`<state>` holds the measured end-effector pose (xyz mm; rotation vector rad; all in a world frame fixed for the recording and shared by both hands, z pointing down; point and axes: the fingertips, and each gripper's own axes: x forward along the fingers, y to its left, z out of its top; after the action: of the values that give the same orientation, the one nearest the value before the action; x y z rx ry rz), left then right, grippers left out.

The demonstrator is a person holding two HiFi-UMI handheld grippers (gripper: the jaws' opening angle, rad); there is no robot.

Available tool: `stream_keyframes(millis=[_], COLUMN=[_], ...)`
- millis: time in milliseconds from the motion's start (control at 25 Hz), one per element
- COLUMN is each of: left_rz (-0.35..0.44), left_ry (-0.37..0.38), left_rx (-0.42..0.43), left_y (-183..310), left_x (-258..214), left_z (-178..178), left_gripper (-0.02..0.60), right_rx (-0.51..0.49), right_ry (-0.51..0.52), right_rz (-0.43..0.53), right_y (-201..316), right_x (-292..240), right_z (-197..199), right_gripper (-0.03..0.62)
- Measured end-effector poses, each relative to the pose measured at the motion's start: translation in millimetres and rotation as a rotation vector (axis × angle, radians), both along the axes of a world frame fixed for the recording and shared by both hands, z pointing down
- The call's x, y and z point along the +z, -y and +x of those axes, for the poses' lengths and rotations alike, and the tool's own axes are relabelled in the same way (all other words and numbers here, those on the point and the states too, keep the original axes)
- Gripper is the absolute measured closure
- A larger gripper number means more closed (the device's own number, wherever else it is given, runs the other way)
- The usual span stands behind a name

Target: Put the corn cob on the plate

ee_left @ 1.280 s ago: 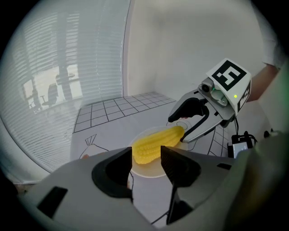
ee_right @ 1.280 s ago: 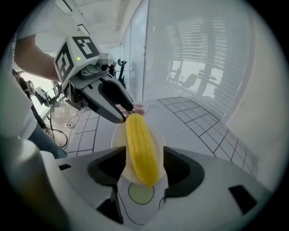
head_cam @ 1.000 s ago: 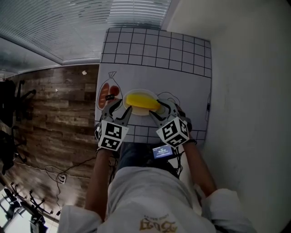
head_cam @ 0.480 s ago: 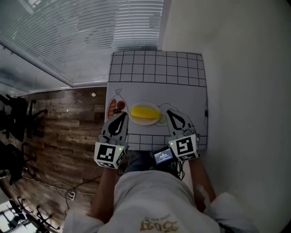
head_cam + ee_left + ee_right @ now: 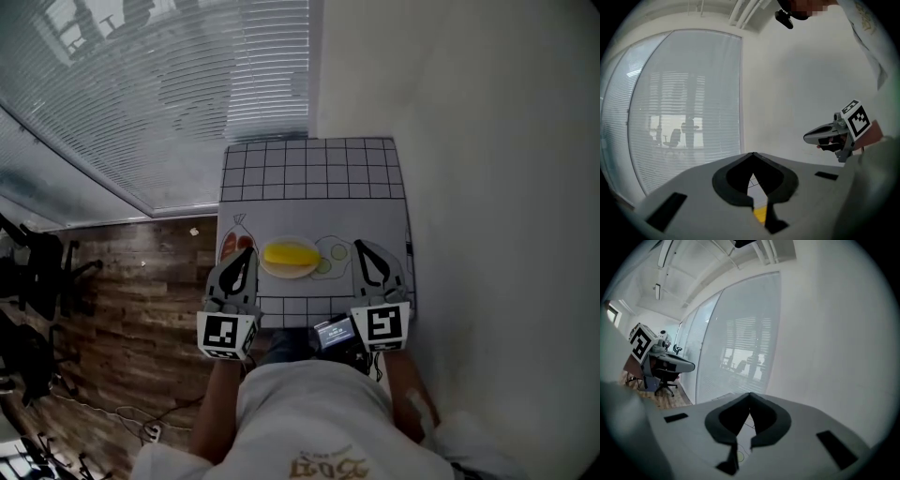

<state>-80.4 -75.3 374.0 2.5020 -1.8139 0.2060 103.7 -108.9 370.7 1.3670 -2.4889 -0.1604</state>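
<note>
Whereas a second ago both claws stood spread at the ends of the corn cob, you now see in the head view the left claw and right claw drawn back from it. The cob lies on the plate on the desk, touched by neither claw. In the left gripper view, the jaws meet tip to tip on nothing. In the right gripper view, likewise closed and empty. Treat the placement as complete.
</note>
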Motion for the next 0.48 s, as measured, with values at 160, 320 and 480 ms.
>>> stream_keyframes(millis=[160, 320, 480], left_rz=[0.029, 0.045, 0.061], left_ry=[0.013, 0.006, 0.014], left_rx=[-0.002, -0.008, -0.007], left_y=[0.4, 4.9, 7.1], left_x=[-11.2, -15.5, -20.9], left_z=[3.3, 4.2, 4.2], left_gripper=[0.574, 0.574, 0.574], right_rx=[0.025, 0.039, 0.034], right_ry=[0.034, 0.053, 0.055], right_rz=[0.007, -0.012, -0.011], right_y=[-0.6, -1.2, -2.3], right_x=[-9.9, -7.5, -11.7], right_z=[8.3, 9.1, 8.1], right_gripper=[0.588, 0.588, 0.588])
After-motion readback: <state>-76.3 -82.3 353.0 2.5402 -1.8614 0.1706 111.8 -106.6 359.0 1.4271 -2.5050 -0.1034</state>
